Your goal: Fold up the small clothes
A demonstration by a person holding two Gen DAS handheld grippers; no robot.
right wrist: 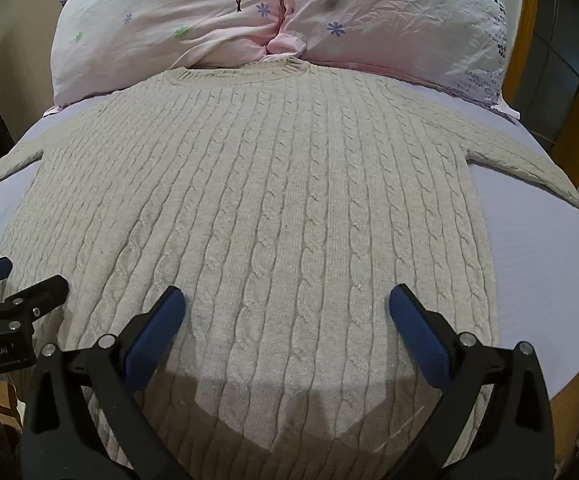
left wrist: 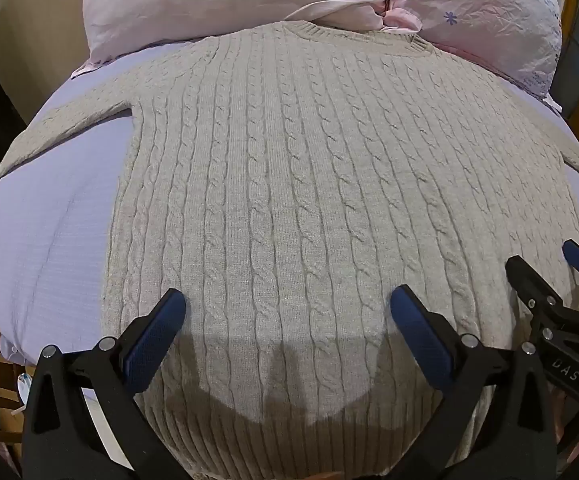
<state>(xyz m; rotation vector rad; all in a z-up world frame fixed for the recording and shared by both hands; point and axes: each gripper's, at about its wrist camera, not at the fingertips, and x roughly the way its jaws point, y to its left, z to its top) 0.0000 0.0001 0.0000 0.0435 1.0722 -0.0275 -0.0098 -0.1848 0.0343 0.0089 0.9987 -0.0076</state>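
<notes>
Only my right wrist view showed the tree-print pillow (right wrist: 193, 20). Both my left claw (left wrist: 288, 312) and right claw (right wrist: 287, 308) hung wide open above the cable-knit sweater (left wrist: 289, 168), spread flat on the bed (left wrist: 41, 240).

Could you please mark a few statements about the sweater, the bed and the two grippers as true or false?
1. The cable-knit sweater lies spread flat on the bed sheet. True.
2. The left gripper is clamped on the hem. False: its jaws stand wide apart with nothing between them.
3. The sweater's collar points toward the floral pillows. True.
4. Both sleeves are folded across the chest. False: the left sleeve and the right sleeve stretch outward.
5. The right gripper is open above the lower part of the sweater. True.
</notes>
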